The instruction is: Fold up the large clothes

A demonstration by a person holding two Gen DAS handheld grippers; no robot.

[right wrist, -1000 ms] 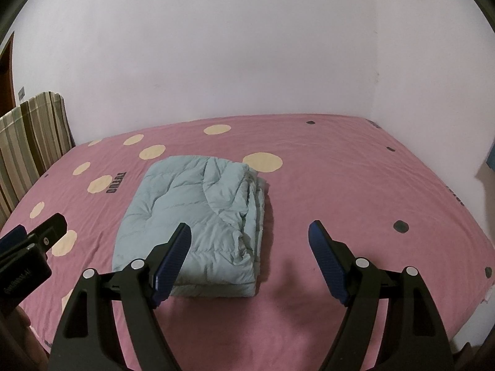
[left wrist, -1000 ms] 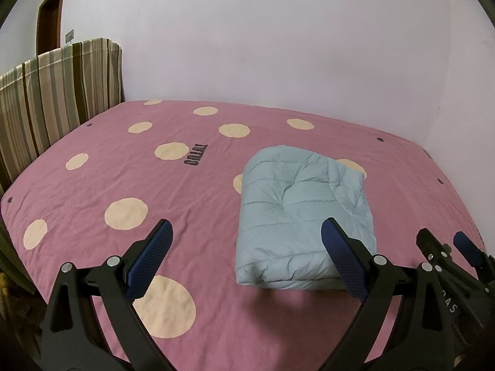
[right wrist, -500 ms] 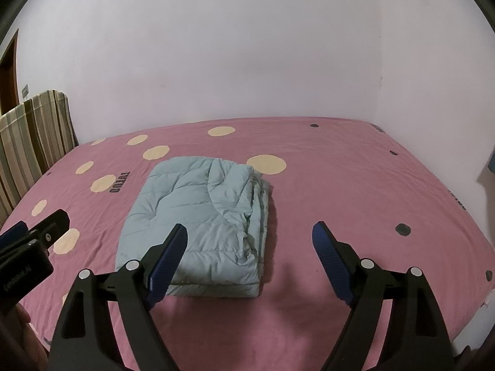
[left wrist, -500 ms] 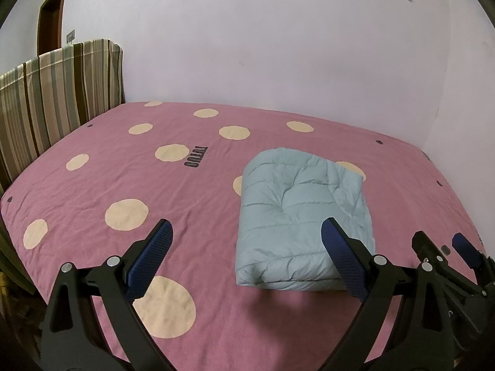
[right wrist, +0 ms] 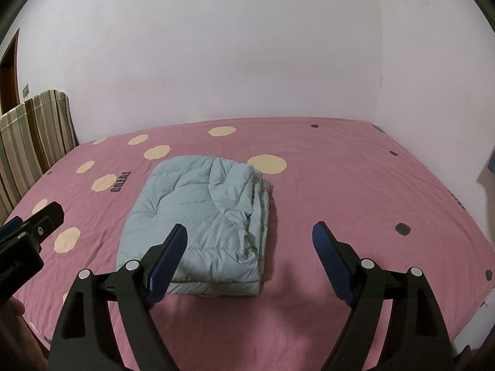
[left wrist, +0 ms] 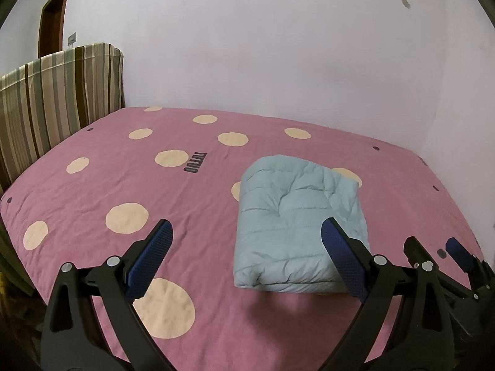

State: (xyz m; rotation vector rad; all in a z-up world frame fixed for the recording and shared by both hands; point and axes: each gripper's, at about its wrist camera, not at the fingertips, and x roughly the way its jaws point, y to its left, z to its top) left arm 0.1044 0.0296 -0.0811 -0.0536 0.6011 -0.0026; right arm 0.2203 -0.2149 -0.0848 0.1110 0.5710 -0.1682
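- Plain pale lilac-white plaster walls (right wrist: pixel 247 61) meet in a corner ahead and right of the jaws.
- Pink bed sheet with cream polka dots (left wrist: pixel 92 191) spreads beneath and ahead.
- Striped brown-and-beige padded headboard (left wrist: pixel 55 92) stands far left.
- Brown wooden door frame (left wrist: pixel 51 15) behind it.
- Light dim, even.

Pale blue quilted puffy jacket (left wrist: pixel 297 222) showing slight sheen; pink spotted cotton bedsheet (left wrist: pixel 123 185) looking matt, faintly creased.
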